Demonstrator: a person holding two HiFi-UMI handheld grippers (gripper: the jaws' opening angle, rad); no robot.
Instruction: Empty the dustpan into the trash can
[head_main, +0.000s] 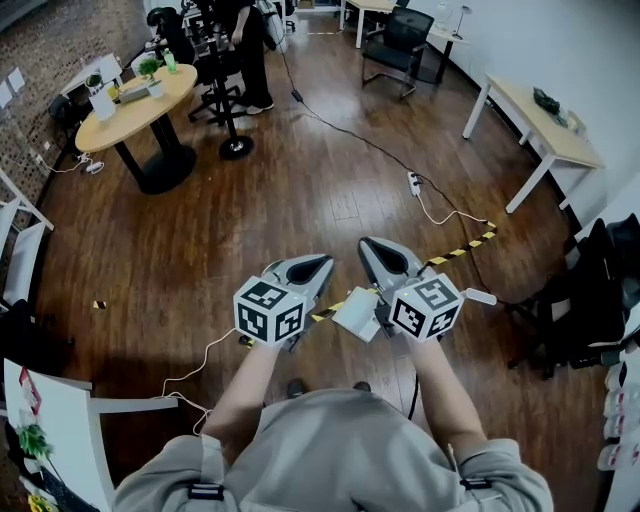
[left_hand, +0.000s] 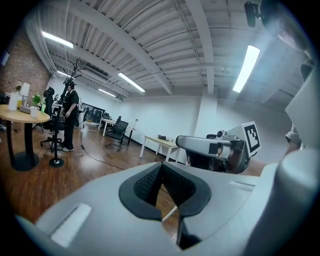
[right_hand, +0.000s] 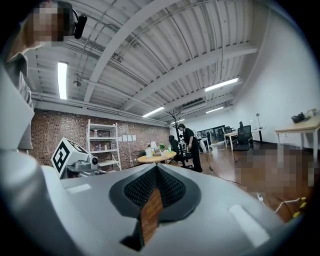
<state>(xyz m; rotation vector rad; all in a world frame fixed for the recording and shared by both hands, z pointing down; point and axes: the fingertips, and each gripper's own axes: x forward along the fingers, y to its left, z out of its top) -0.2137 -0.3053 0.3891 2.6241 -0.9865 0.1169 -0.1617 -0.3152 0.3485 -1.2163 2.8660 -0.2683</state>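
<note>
facing open wood floor (head_main: 300, 190), desk (head_main: 540, 125) at right

Furniture round the floor (head_main: 300, 210)
A table (head_main: 150, 110) is set at left, a desk (head_main: 528, 115) at right, a chair (head_main: 396, 40) behind, between them.

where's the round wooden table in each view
Head view: the round wooden table is at the upper left.
Left gripper view: it is at the far left edge.
Right gripper view: it is small and sits near the centre.
Shared landmark: the standing person in dark clothes is beside it in all three.
</note>
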